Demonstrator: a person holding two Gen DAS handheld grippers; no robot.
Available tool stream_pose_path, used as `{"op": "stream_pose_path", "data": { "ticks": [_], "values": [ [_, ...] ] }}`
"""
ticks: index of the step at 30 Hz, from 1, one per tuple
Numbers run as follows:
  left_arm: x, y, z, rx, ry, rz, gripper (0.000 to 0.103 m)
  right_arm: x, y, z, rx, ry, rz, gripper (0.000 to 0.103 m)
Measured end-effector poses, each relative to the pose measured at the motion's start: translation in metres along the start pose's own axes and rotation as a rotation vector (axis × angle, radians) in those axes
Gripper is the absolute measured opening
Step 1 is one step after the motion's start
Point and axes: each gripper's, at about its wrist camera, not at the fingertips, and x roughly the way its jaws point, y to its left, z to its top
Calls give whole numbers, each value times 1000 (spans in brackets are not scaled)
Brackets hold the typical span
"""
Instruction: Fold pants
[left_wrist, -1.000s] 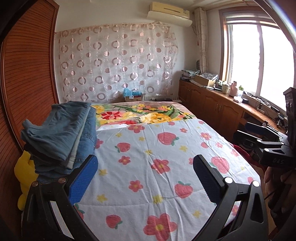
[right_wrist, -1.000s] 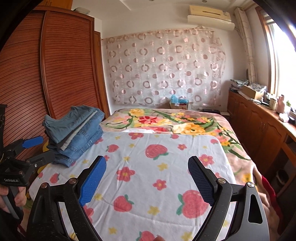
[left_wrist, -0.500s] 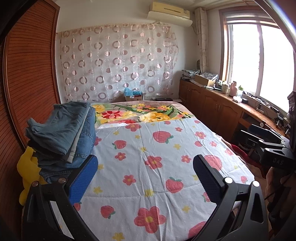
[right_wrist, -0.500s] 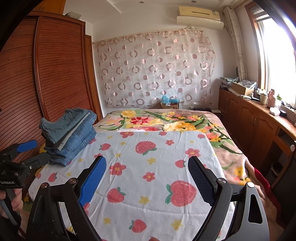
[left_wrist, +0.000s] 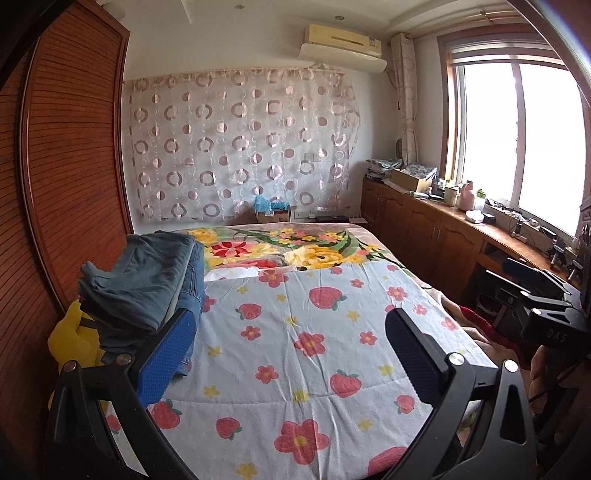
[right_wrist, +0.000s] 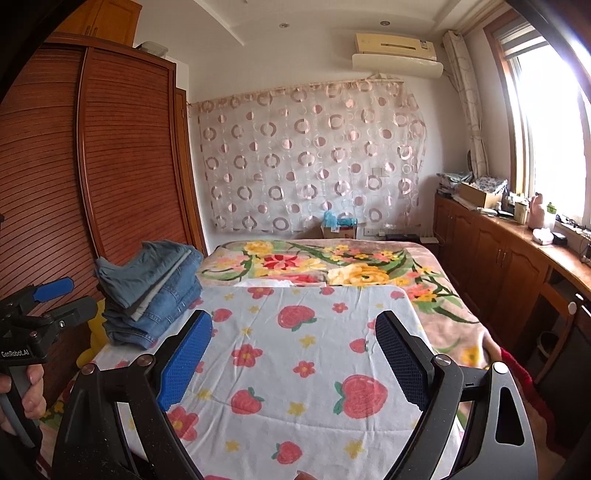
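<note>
Versus a second ago both views sit higher and further back: more ceiling and air conditioner (left_wrist: 341, 38) visible, bed (right_wrist: 436, 291) lower in frame, left view now shows the near edge of the strawberry-print quilt (left_wrist: 295, 354) further down. Nothing on the bed has shifted; pile unchanged. Left gripper (left_wrist: 291, 339) fingers (left_wrist: 166, 356) spread wide, nothing between them, above the near part of the quilt, no contact. Right gripper (right_wrist: 293, 354) fingers (right_wrist: 186, 360) also wide apart and empty, same gap as before, above the quilt's near half. Pants: stack of folded jeans (right_wrist: 147, 291) on the bed's left edge, beside the wooden slatted wardrobe (right_wrist: 122, 155), roughly mid-length of the bed, on the quilt's far-left corner; lighter blue pair on top, darker denim under it, a grey layer between. Yellow soft item (left_wrist: 72, 339) wedged between the stack and the wardrobe, partly hidden. Floral blanket (right_wrist: 314, 262) covers the far half of the bed. Containers: cardboard box (right_wrist: 338, 232) past the bed's far edge by the circle-pattern curtain (right_wrist: 306, 158), blue crumpled stuff sticking out its top, exact contents unclear; another open box (right_wrist: 478, 194) on the wooden worktop (right_wrist: 554, 251) under the window, contents not readable. A hand (right_wrist: 31, 391) grips the left gripper's handle at the right view's left border.
</note>
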Motion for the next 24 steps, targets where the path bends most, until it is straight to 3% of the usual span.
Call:
{"op": "stream_pose_path", "data": {
  "ticks": [11,24],
  "values": [
    [-17,5,5,-12,-24,18,103,-7,9,-11,-27,-27,-54,93],
    [-19,8,5,-12,-26,19,103,-8,7,-10,-30,-22,-47,94]
  ]
}}
